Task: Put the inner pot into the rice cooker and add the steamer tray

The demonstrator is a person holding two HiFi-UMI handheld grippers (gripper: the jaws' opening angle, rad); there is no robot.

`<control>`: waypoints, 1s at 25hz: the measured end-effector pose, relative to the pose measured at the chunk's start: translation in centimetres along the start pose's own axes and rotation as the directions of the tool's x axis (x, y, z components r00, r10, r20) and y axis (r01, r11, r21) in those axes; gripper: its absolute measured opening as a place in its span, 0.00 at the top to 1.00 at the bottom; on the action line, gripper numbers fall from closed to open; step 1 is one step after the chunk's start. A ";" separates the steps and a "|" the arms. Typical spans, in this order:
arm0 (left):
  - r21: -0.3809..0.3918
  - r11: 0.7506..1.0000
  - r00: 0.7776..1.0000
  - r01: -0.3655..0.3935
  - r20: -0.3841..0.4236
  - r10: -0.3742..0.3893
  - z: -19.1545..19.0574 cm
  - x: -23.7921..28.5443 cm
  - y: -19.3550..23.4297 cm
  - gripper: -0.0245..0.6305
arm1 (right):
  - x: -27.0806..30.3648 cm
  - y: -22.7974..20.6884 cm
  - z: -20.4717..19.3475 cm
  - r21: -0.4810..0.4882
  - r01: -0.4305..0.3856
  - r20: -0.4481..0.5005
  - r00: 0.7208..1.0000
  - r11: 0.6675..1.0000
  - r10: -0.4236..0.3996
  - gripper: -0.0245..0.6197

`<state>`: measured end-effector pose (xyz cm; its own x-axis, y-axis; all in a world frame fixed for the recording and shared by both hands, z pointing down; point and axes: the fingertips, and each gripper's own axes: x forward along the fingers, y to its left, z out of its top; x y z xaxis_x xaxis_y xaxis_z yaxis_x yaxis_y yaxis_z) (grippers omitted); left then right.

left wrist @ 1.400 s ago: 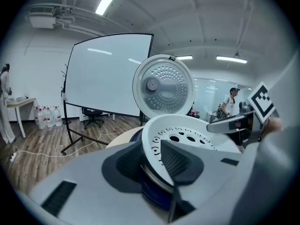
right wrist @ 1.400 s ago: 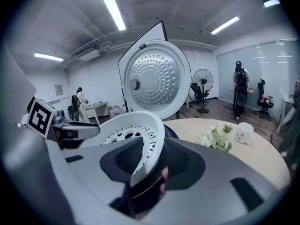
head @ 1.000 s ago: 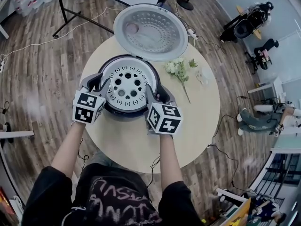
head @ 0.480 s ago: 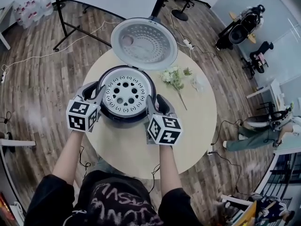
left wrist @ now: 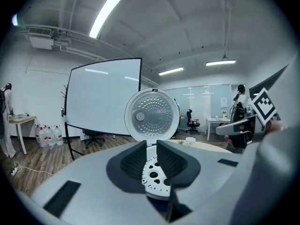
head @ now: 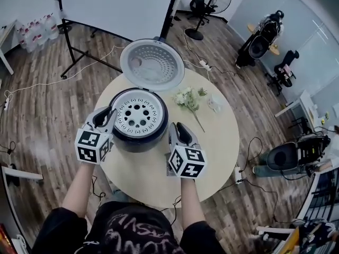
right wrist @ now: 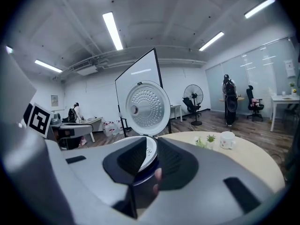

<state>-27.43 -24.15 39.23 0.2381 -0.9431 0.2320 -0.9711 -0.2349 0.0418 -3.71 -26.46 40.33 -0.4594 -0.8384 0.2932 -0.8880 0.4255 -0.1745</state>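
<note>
Head view looks down on a round table (head: pixel 212 142) with the rice cooker (head: pixel 139 145) at its far left, its lid (head: pixel 152 65) standing open behind it. The white perforated steamer tray (head: pixel 136 114) lies flat in the cooker's mouth; whatever sits beneath it is hidden. The left gripper (head: pixel 104 115) hangs just beside the cooker's left wall, and the right gripper (head: pixel 177 129) just off its near right side. Both pairs of jaws have just been closing and now stand a narrow slit apart, pinching nothing. Each gripper view shows only the tray and the cooker's rim beyond the gap. A sprig of flowers (head: pixel 188 99) and a small cup (head: pixel 214 103) lie to the cooker's right.
</note>
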 end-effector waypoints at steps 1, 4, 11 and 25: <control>0.004 1.000 1.000 -0.003 0.006 0.003 0.2 -0.5 -0.2 0.85 | -0.7 -0.2 0.1 0.004 0.005 0.004 1.000 1.000 -0.005 0.85; 0.013 1.000 1.000 -0.008 0.024 0.008 0.8 -1.6 -0.9 0.89 | -2.5 -0.7 0.8 0.013 0.021 0.034 0.999 1.000 -0.022 0.89; 0.023 1.000 0.998 -0.006 0.065 0.005 1.3 -4.3 -3.4 0.94 | -6.5 -1.6 1.0 0.029 0.037 0.082 0.996 0.999 -0.039 0.95; 0.056 0.998 0.989 0.002 0.150 -0.011 1.4 -9.1 -6.7 0.94 | -13.9 -3.2 -0.7 0.026 0.065 0.150 0.986 0.998 -0.068 0.95</control>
<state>-23.06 -14.37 35.46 0.2480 -0.9652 0.0835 -0.9682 -0.2498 -0.0119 5.49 -15.92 37.50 -0.3897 -0.9070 0.1599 -0.9149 0.3615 -0.1795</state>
